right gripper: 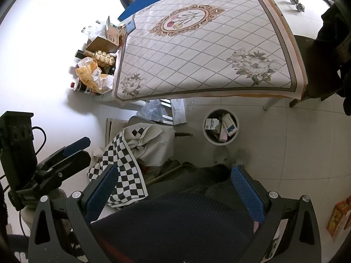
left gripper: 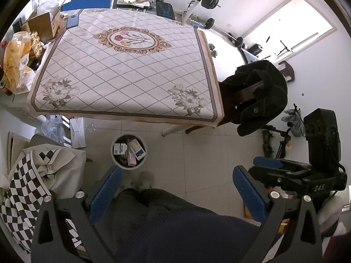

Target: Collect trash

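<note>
A round white bin (left gripper: 117,161) stands on the tiled floor before the table; it holds several small cardboard boxes (left gripper: 133,150). It also shows in the right wrist view (right gripper: 208,136) with the boxes (right gripper: 228,125). My left gripper (left gripper: 175,176) is open and empty, held over the person's lap, nearer than the bin. My right gripper (right gripper: 173,175) is open and empty, also over the lap. Each gripper shows in the other's view, the right one (left gripper: 291,173) and the left one (right gripper: 65,153).
A table with a floral diamond-pattern cloth (left gripper: 131,70) fills the upper view. Bags and boxes (left gripper: 19,61) pile at its left. A chair with a dark jacket (left gripper: 261,92) stands right. A checkered cloth (left gripper: 26,186) lies on a seat at left. Weights (left gripper: 210,0) are behind.
</note>
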A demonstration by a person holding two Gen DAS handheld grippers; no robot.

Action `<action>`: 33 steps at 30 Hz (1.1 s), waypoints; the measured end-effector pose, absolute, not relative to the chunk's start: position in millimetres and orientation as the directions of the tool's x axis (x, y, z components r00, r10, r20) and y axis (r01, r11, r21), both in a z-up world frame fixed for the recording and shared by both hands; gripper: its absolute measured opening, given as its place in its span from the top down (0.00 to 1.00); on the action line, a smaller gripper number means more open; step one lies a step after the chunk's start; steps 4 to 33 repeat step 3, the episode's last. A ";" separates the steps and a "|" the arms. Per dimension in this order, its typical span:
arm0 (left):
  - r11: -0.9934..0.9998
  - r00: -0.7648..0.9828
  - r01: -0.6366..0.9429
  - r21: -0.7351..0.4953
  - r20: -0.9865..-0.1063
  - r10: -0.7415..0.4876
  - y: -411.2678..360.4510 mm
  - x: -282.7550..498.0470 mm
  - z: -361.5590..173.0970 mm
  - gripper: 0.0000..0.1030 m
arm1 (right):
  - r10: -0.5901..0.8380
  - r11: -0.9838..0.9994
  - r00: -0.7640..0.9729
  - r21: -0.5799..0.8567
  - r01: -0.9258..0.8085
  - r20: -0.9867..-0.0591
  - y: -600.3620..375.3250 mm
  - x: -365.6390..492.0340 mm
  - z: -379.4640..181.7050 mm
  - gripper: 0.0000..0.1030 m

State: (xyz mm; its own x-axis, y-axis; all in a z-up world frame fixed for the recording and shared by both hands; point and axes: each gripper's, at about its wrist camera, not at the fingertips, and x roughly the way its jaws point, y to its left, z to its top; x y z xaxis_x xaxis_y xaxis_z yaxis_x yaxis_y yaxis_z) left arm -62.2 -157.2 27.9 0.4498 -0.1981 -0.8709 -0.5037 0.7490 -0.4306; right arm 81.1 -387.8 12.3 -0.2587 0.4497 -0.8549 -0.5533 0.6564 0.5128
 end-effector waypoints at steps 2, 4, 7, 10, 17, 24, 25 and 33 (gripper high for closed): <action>0.749 0.450 -0.504 -0.430 -0.871 -0.197 -156.6 -62.2 28.2 0.00 | 0.449 0.652 -0.262 0.513 -0.558 -0.854 -388.3 79.0 14.1 0.00; 0.748 0.450 -0.507 -0.428 -0.872 -0.193 -156.8 -62.2 28.3 0.00 | 0.449 0.651 -0.262 0.514 -0.559 -0.854 -389.9 79.5 15.0 0.00; 0.748 0.450 -0.507 -0.428 -0.872 -0.193 -156.8 -62.2 28.3 0.00 | 0.449 0.651 -0.262 0.514 -0.559 -0.854 -389.9 79.5 15.0 0.00; 0.748 0.450 -0.507 -0.428 -0.872 -0.193 -156.8 -62.2 28.3 0.00 | 0.449 0.651 -0.262 0.514 -0.559 -0.854 -389.9 79.5 15.0 0.00; 0.748 0.450 -0.507 -0.428 -0.872 -0.193 -156.8 -62.2 28.3 0.00 | 0.449 0.651 -0.262 0.514 -0.559 -0.854 -389.9 79.5 15.0 0.00; 0.748 0.450 -0.507 -0.428 -0.872 -0.193 -156.8 -62.2 28.3 0.00 | 0.449 0.651 -0.262 0.514 -0.559 -0.854 -389.9 79.5 15.0 0.00; 0.748 0.450 -0.507 -0.428 -0.872 -0.193 -156.8 -62.2 28.3 0.00 | 0.449 0.651 -0.262 0.514 -0.559 -0.854 -389.9 79.5 15.0 0.00; 0.748 0.450 -0.507 -0.428 -0.872 -0.193 -156.8 -62.2 28.3 0.00 | 0.449 0.651 -0.262 0.514 -0.559 -0.854 -389.9 79.5 15.0 0.00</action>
